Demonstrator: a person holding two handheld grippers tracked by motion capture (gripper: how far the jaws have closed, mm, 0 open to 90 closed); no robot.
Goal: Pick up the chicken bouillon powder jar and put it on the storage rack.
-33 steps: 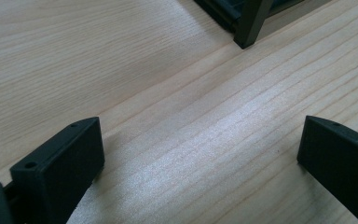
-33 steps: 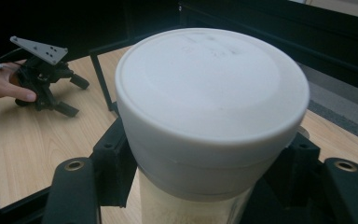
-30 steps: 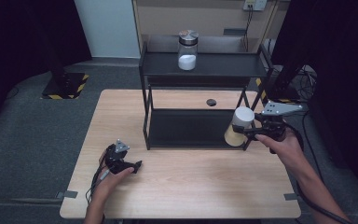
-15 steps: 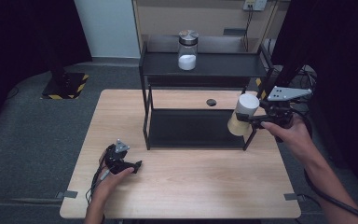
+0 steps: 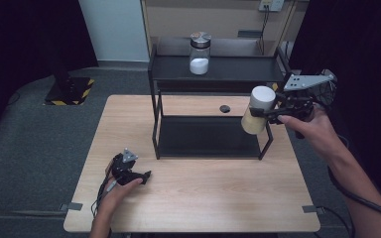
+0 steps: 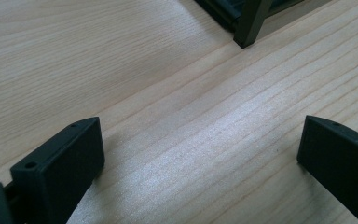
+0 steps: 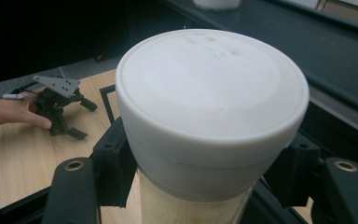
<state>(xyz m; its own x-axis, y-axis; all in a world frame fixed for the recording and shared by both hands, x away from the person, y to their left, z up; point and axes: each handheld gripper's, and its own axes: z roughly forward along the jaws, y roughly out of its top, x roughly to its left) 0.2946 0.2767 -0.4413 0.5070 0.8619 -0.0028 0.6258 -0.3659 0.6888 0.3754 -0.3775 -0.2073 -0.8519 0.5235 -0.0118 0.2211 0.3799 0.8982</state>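
The white-lidded jar (image 5: 257, 110) of pale powder is held in the air at the right end of the black shelf rack (image 5: 213, 74), pinched just under its lid by the jaws of the right gripper (image 5: 270, 113). Over the last second it has been lifted from near the rack's lower tier and carried up and rightward, so that its lid now stands close to the level of the top tier. From this it is judged that a placing on the top tier is being prepared, beside the glass jar (image 5: 200, 52) already standing there. The right upright of the rack is passed closely by the jar's body, and the top tier's raised front edge must still be cleared by the jar's base. Open room is seen on the top tier to the right of the glass jar. The left gripper (image 5: 129, 171) is rested on the wooden table (image 5: 198, 198), its jaws spread, well apart from the rack and holding nothing
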